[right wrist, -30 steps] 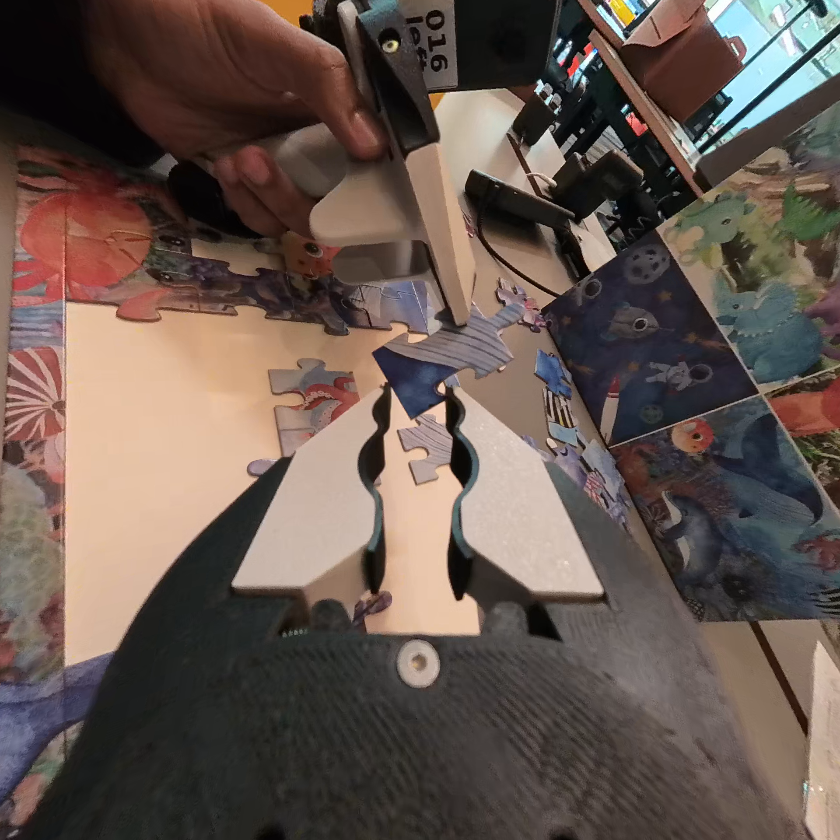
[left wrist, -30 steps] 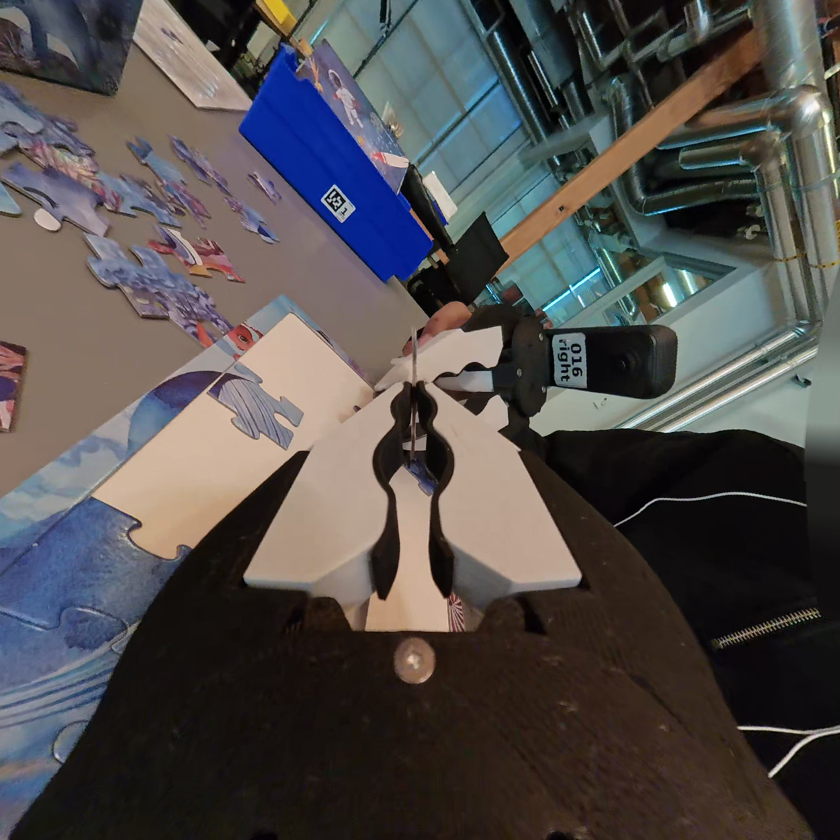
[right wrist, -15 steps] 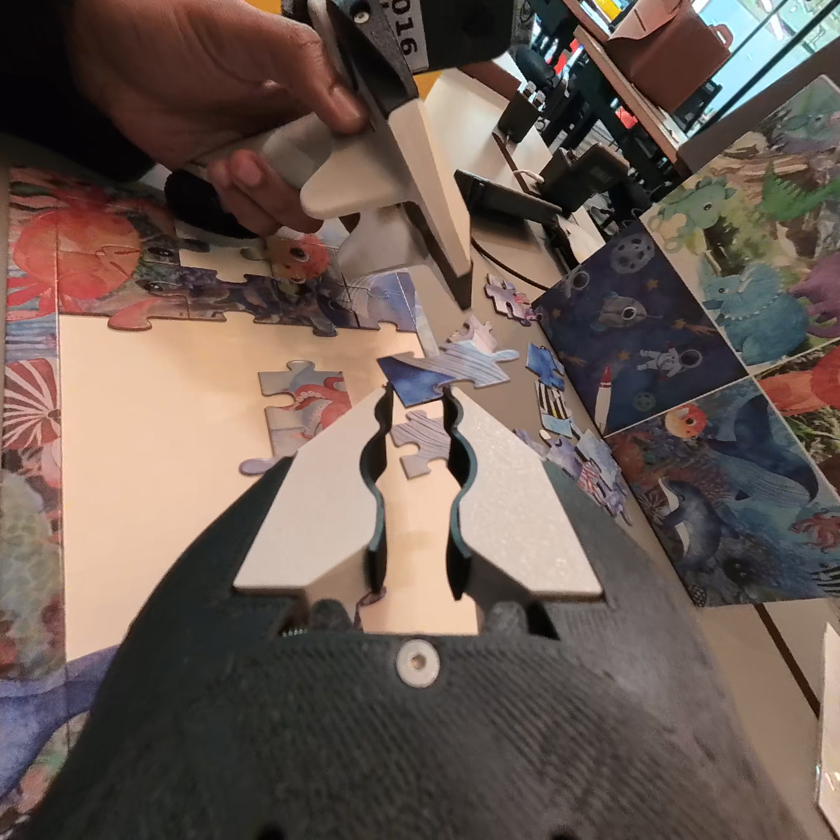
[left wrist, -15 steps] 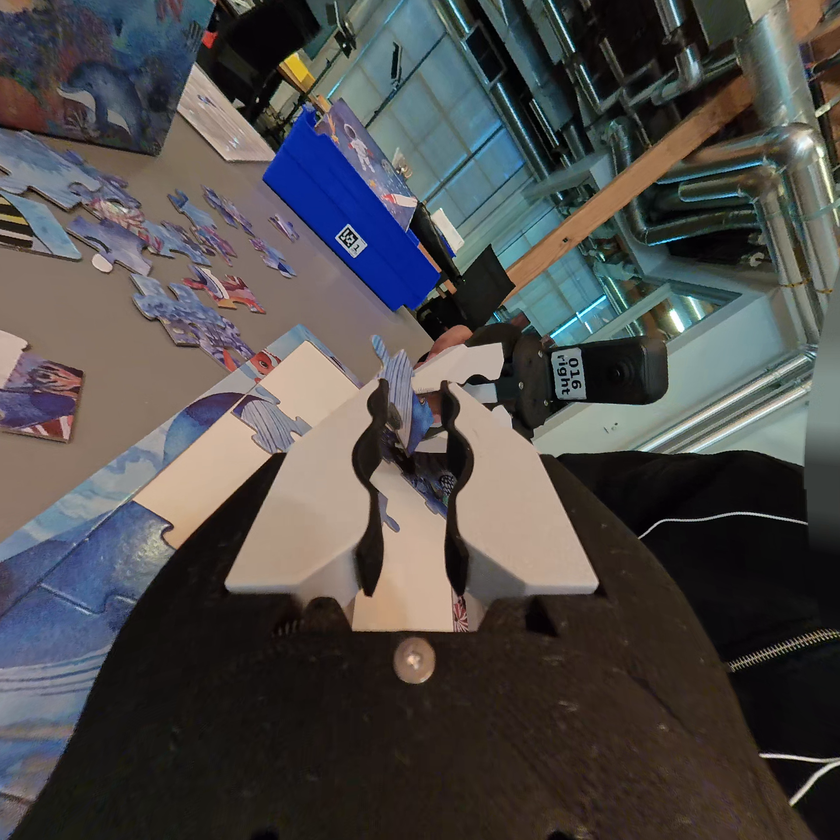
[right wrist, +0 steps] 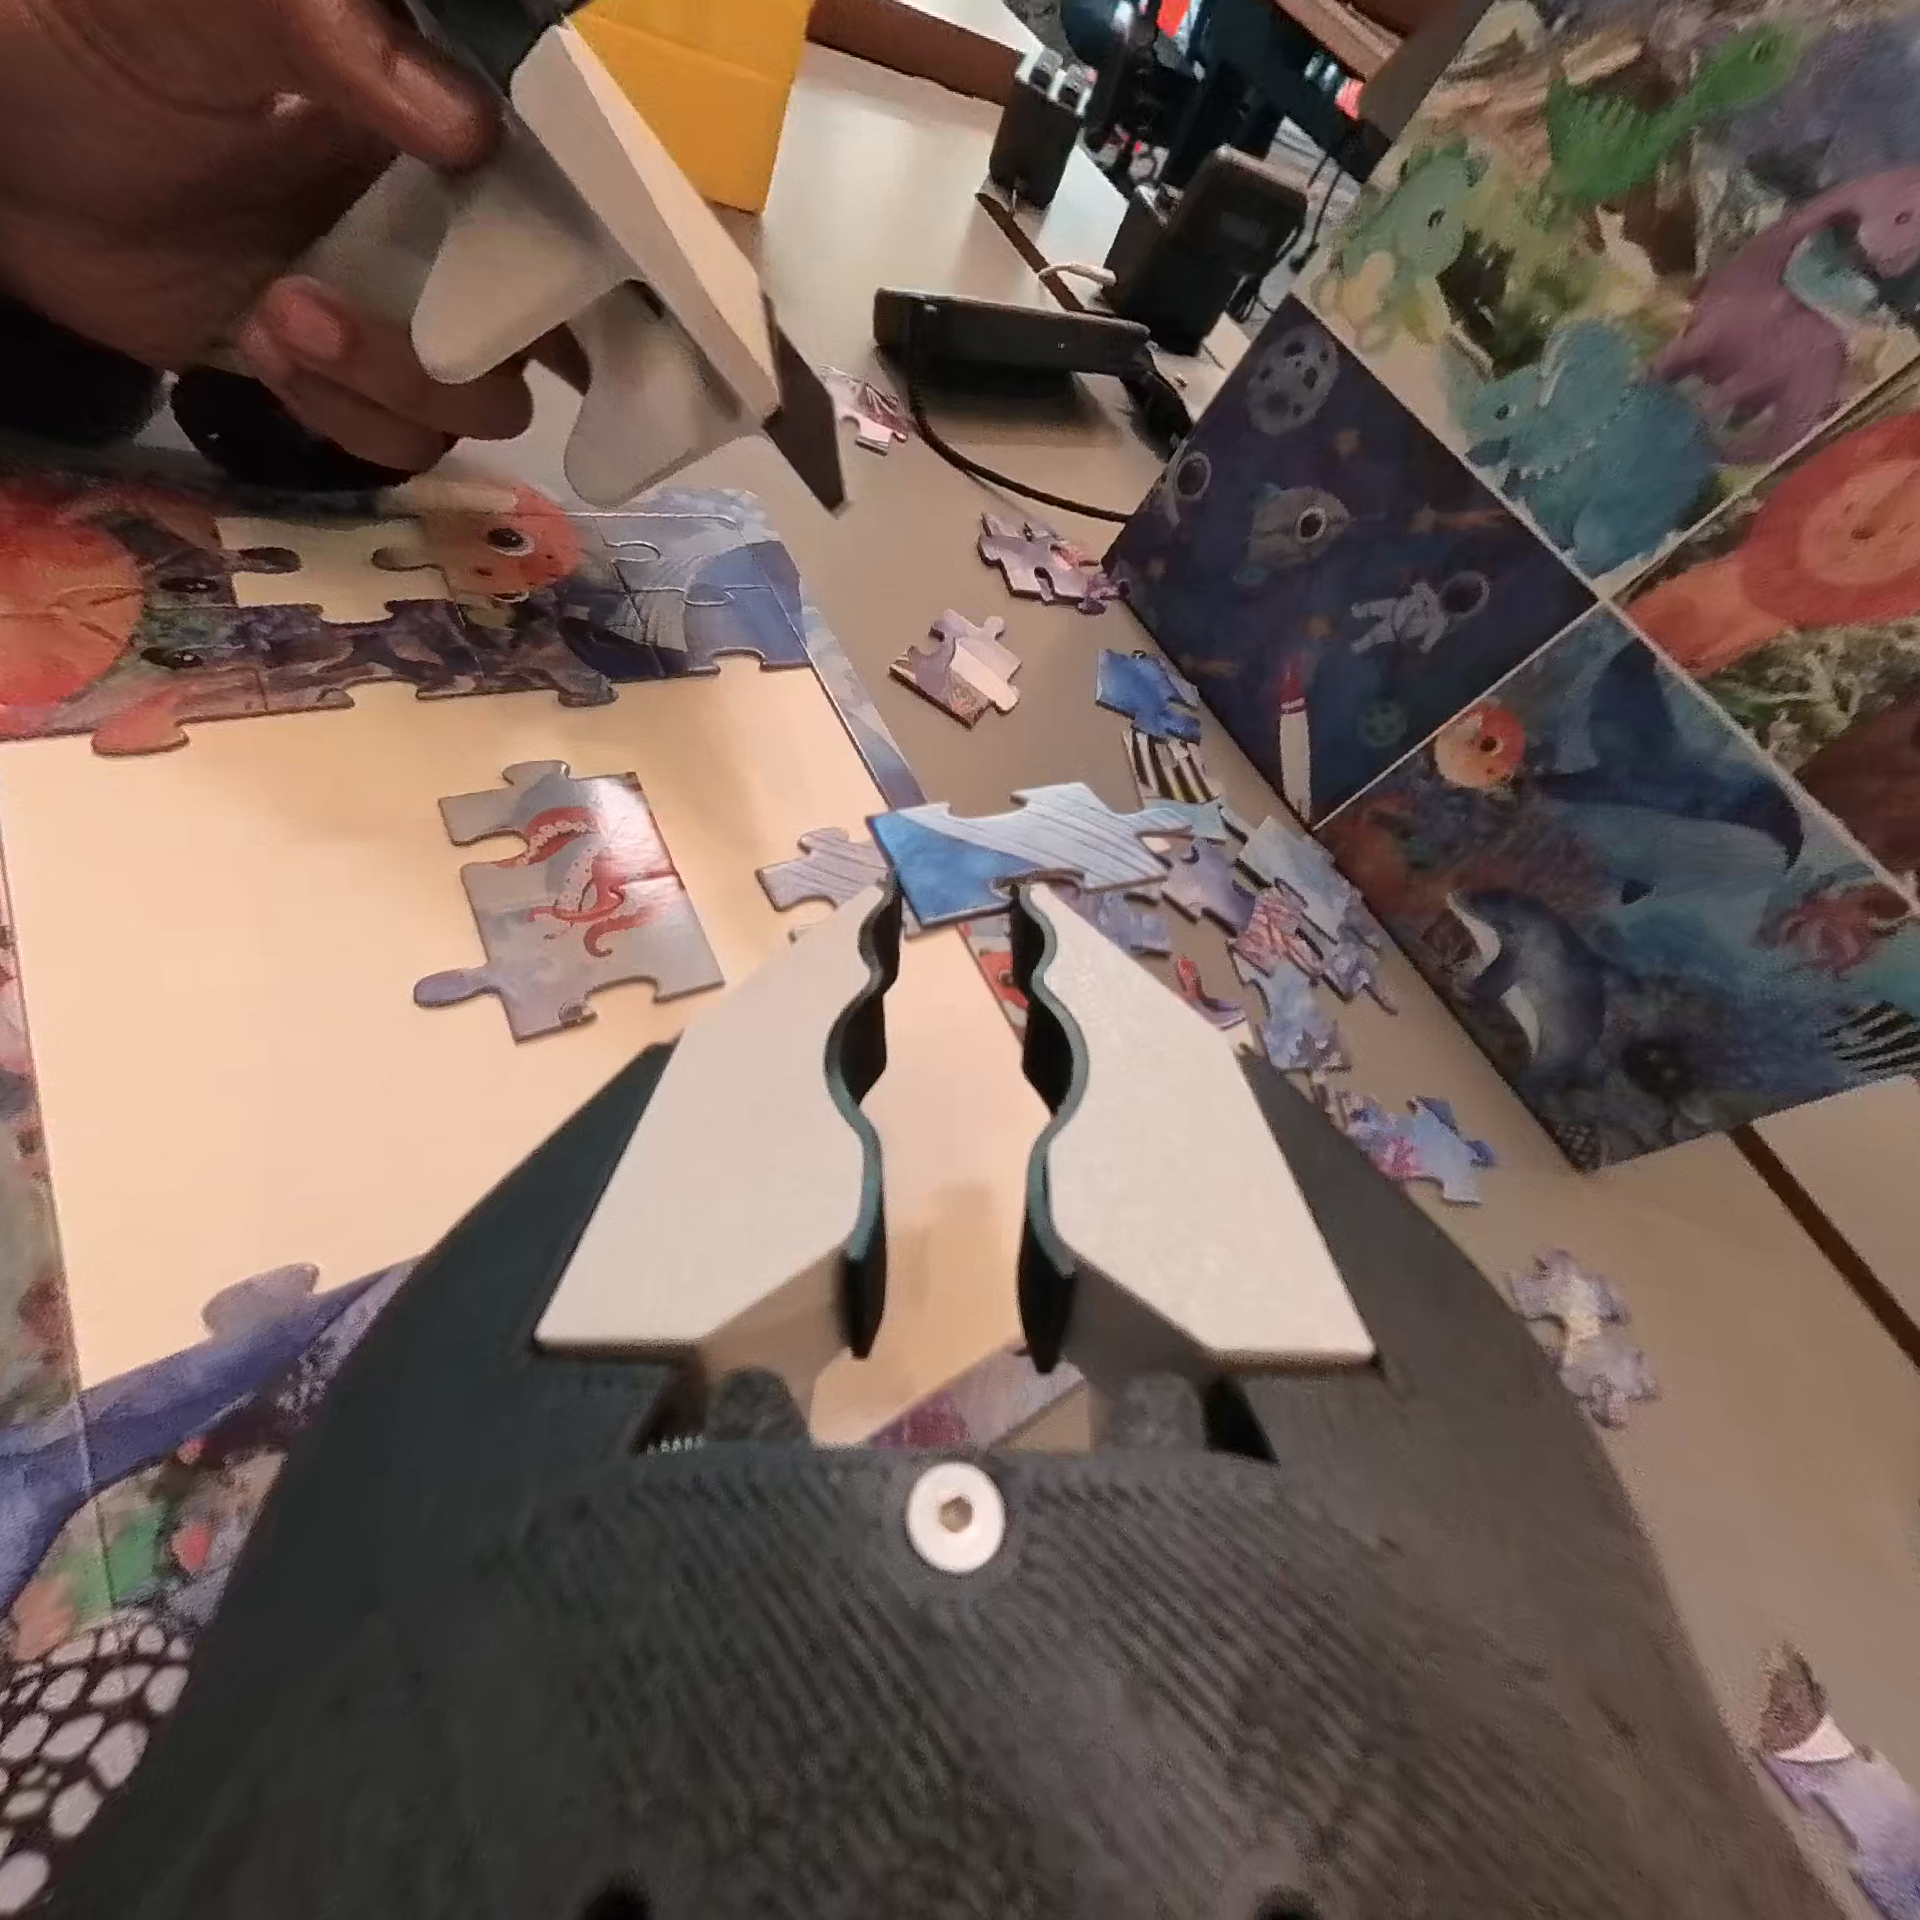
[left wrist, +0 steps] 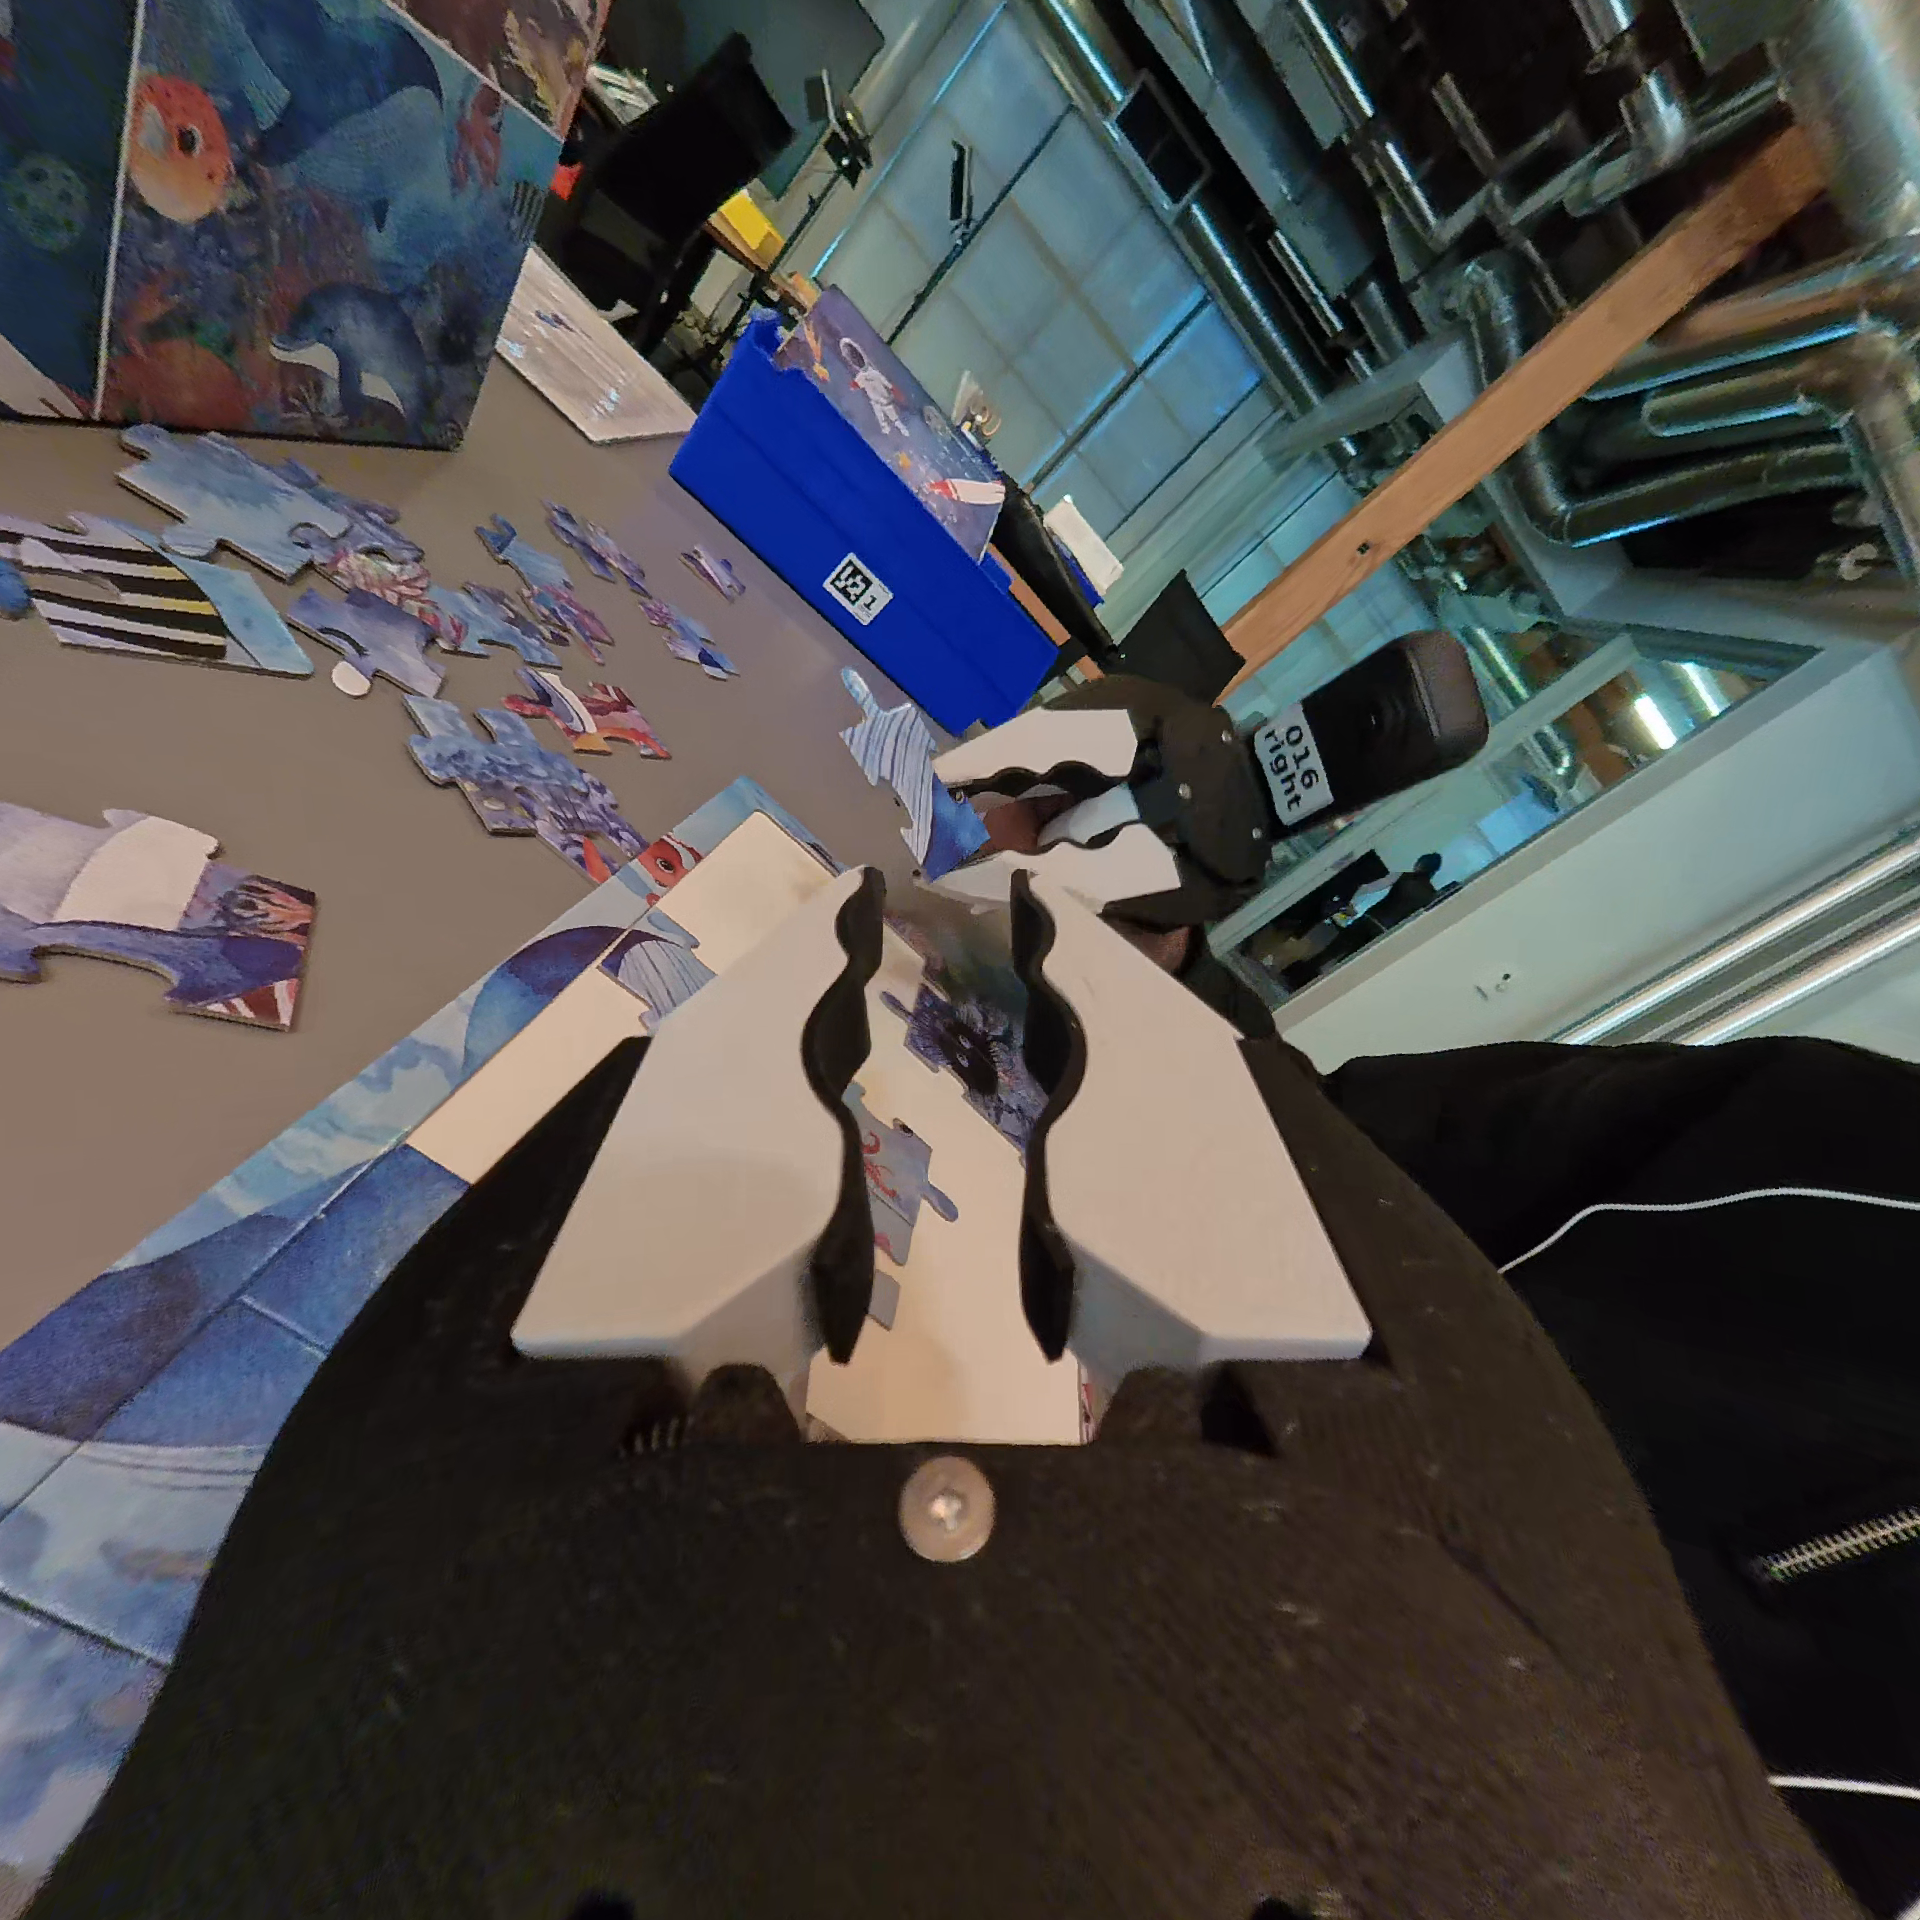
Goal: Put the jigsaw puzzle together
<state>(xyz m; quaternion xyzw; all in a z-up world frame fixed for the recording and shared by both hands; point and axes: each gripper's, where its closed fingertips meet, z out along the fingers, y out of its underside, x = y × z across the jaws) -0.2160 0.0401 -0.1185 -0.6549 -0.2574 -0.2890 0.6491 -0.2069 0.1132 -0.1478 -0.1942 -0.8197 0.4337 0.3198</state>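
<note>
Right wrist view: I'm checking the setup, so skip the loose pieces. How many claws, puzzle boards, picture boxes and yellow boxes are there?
Claws: 2 (left claw; right claw, holding a striped blue piece)
Puzzle board: 1
Picture box: 1
Yellow box: 1
Total: 5

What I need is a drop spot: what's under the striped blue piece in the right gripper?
Below the striped blue piece, held by the right gripper: the puzzle tray edge and a pale loose piece, partly covered. Anything directly beneath is hidden.
</note>
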